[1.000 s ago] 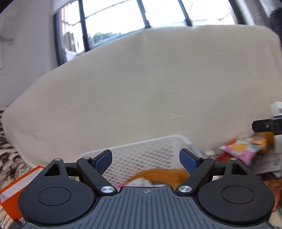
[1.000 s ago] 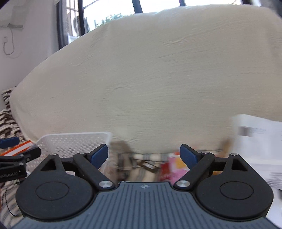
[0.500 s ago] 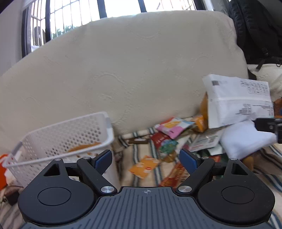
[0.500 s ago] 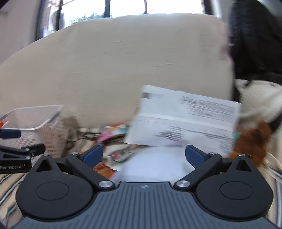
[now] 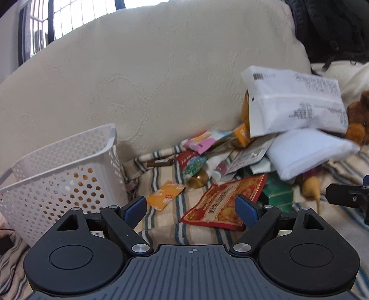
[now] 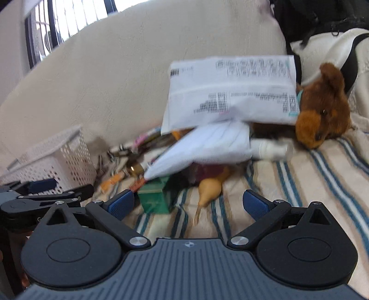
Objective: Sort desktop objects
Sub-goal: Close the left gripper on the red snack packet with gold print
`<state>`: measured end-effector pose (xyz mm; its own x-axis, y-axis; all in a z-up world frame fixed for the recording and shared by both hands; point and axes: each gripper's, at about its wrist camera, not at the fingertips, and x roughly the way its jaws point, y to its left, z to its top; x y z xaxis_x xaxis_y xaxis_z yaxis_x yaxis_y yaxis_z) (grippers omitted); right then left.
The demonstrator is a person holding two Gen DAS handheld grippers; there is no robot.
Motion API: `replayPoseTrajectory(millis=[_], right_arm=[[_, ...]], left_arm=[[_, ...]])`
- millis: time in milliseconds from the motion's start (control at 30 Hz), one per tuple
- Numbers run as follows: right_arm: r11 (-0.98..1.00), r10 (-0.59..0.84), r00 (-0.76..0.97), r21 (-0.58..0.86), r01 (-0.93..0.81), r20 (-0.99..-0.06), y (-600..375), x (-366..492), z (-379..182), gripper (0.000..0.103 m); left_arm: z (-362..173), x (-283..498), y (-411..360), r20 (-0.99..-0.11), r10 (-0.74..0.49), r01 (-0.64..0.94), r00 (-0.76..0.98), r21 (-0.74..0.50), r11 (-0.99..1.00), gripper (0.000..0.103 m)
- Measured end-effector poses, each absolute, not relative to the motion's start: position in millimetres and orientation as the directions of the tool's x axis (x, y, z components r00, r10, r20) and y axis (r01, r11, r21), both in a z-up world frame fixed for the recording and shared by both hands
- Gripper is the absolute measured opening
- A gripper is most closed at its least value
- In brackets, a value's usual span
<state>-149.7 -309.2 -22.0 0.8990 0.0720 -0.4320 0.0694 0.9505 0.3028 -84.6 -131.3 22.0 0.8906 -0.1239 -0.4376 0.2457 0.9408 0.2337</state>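
A heap of packets lies on a striped cloth (image 5: 161, 221) against a cream cushion. In the left wrist view a red and gold snack packet (image 5: 224, 205) lies just beyond my open left gripper (image 5: 191, 207), with a small orange sachet (image 5: 165, 195) to its left and a white perforated basket (image 5: 62, 170) further left. In the right wrist view my right gripper (image 6: 188, 204) stands open above the cloth, nothing between its fingers. Ahead of it lie a green box (image 6: 154, 197), a yellow pear-shaped thing (image 6: 208, 187), a white pouch (image 6: 205, 147), a large white printed bag (image 6: 230, 92) and a brown plush toy (image 6: 322, 106).
The cream cushion (image 5: 150, 80) closes off the back, with a window (image 5: 76, 16) above it. A dark backpack (image 5: 334, 27) sits at the far right. The left gripper's finger (image 6: 46, 200) shows at the left of the right wrist view, in front of the basket (image 6: 57, 154).
Both views have tilted down and swung right: a second ago they showed mostly cushion and window, now the heap on the striped cloth. The right jaws stand a little wider than a second ago.
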Motion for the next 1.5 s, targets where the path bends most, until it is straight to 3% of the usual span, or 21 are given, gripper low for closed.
replayPoseTrajectory(millis=[133,267,367,733,900,1167,1367,1467,1500], right_arm=[[0.961,0.052,0.88,0.262,0.084,-0.472,-301,-139,-27,0.1],[0.993,-0.025,0.898,0.091,0.072,-0.44,-283,-134,-29,0.097],[0.998,-0.018,0.891,0.04,0.041,-0.454,-275,-127,-33,0.097],[0.995,-0.019,0.876,0.077,0.064,-0.482,-281,-109,-35,0.096],[0.989,-0.012,0.888,0.125,0.078,-0.46,-292,-117,-33,0.096],[0.987,0.005,0.887,0.146,0.07,-0.462,-294,-115,-34,0.095],[0.981,0.005,0.889,0.173,0.084,-0.458,-299,-116,-33,0.095],[0.983,0.007,0.889,0.165,0.077,-0.457,-297,-117,-32,0.095],[0.984,0.006,0.889,0.159,0.075,-0.458,-296,-117,-32,0.095]], left_arm=[[14,-79,-130,-0.464,-0.111,0.24,0.879,0.23,0.943,0.091],[9,-73,-132,-0.476,-0.108,0.236,0.873,0.219,0.947,0.091],[3,-69,-136,-0.491,-0.104,0.242,0.865,0.224,0.944,0.091],[-7,-38,-147,-0.527,-0.086,0.24,0.846,0.232,0.942,0.09],[-1,-55,-140,-0.51,-0.194,0.34,0.838,0.21,0.917,0.09],[-6,-61,-149,-0.525,-0.247,0.417,0.814,0.233,0.878,0.091],[-13,-44,-168,-0.561,-0.208,0.413,0.801,0.269,0.87,0.09],[-15,-26,-170,-0.587,-0.151,0.369,0.795,0.271,0.889,0.084],[-16,-19,-169,-0.599,-0.142,0.356,0.788,0.255,0.899,0.073]])
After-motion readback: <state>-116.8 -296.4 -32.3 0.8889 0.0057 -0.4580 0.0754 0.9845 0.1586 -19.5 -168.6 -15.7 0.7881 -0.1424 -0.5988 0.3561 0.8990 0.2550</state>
